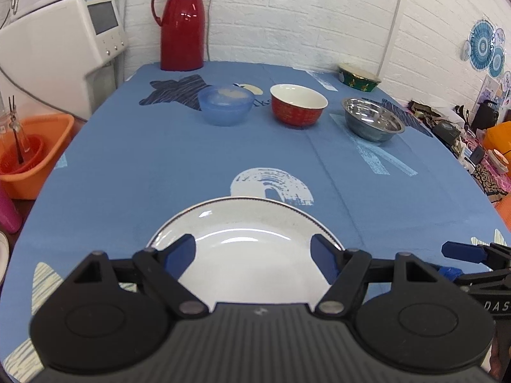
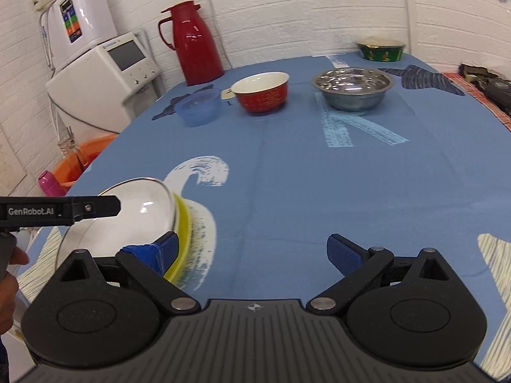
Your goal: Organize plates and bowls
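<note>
White plate [image 1: 252, 255] partly hidden under left claw [image 1: 254, 255], right claw [image 2: 252, 252], both spread wide, empty.

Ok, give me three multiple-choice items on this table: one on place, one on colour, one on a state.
1. Between the blue bowl and the steel bowl stands: A a red bowl; B a mug; C a pan.
2. The jug by the wall is: A white; B red; C green.
3. The left tool is: A shut; B open; C out of view.

Key: A, the red bowl sits mid-row; B, the jug's body is glossy red; B, its fingers stand wide apart over the white plate.
</note>
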Demonstrator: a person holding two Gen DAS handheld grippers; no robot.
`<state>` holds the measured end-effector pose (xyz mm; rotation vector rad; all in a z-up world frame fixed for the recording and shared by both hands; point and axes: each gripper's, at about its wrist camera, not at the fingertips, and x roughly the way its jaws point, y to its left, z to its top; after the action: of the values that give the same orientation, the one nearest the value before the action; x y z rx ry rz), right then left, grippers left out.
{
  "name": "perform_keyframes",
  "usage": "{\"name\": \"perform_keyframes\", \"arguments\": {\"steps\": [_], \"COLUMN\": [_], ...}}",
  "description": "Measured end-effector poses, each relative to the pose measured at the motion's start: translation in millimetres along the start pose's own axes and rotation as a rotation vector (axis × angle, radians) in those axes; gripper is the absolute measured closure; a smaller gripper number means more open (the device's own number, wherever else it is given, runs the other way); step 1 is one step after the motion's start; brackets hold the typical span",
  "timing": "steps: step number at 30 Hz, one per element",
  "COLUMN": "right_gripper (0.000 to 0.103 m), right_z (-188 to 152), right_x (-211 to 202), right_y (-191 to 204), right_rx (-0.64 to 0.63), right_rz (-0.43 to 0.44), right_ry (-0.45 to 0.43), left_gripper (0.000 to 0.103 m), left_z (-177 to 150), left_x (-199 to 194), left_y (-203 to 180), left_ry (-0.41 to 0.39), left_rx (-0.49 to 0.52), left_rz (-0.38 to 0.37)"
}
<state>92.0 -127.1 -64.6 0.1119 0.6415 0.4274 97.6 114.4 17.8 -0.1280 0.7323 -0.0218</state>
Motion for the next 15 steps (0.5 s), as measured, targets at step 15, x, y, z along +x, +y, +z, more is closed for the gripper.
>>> {"name": "perform_keyframes", "arguments": {"steps": [15], "right_gripper": [0.016], "right_z": [167], "right_x": [123], "right_y": [-118], "right_rx": [-0.024], "right_rz": [-0.263], "right_ry": [0.046], "left_gripper": [0.031], "left_z": [31], "left_x": [53], "left_y": [-27], "left_ry": [0.073], "left_rx": [0.063], "left_rz": [-0.025]}}
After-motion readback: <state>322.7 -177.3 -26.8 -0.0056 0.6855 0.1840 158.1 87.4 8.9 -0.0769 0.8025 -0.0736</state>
